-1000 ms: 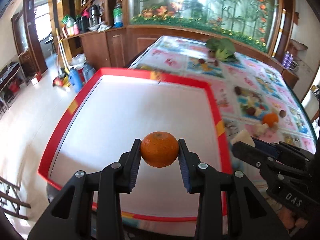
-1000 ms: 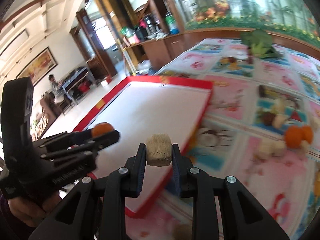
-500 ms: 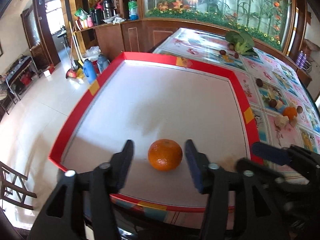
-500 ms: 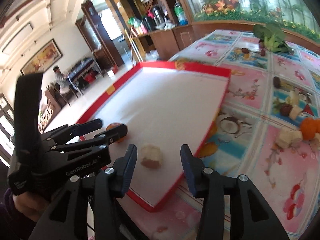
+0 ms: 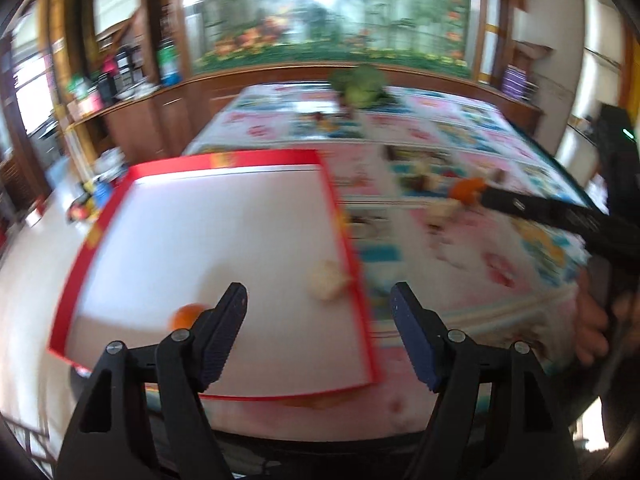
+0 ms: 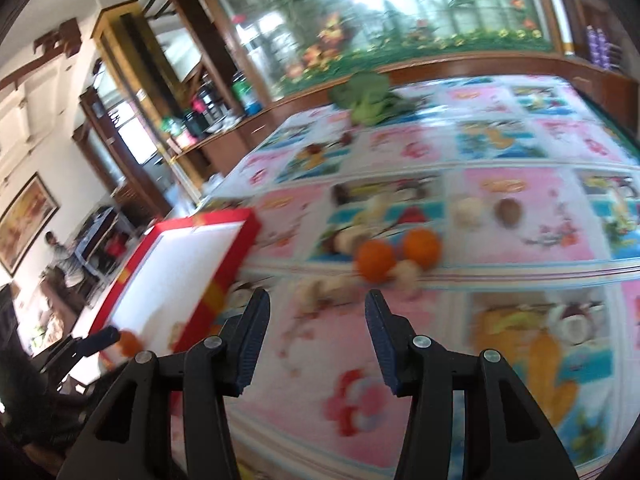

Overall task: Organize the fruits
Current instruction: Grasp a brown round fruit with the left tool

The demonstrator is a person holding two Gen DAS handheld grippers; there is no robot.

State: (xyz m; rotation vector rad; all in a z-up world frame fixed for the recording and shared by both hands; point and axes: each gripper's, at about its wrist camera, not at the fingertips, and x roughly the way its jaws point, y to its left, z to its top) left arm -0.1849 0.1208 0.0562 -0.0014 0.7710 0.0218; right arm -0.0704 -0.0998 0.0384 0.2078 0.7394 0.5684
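With both jaws apart, left gripper (image 5: 318,304) sits right of orange (image 5: 185,316) on tray (image 5: 344,216); right gripper (image 6: 316,312) hovers off-tray.

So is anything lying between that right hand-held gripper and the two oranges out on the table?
Yes: pale fruit pieces lie just ahead of the open right hand-held gripper, before the two oranges.

Both the left claw (image 5: 318,322) and right claw (image 6: 316,322) were black plastic, with ribbed dark-blue pads (image 5: 412,344) and silver screws (image 5: 455,335).
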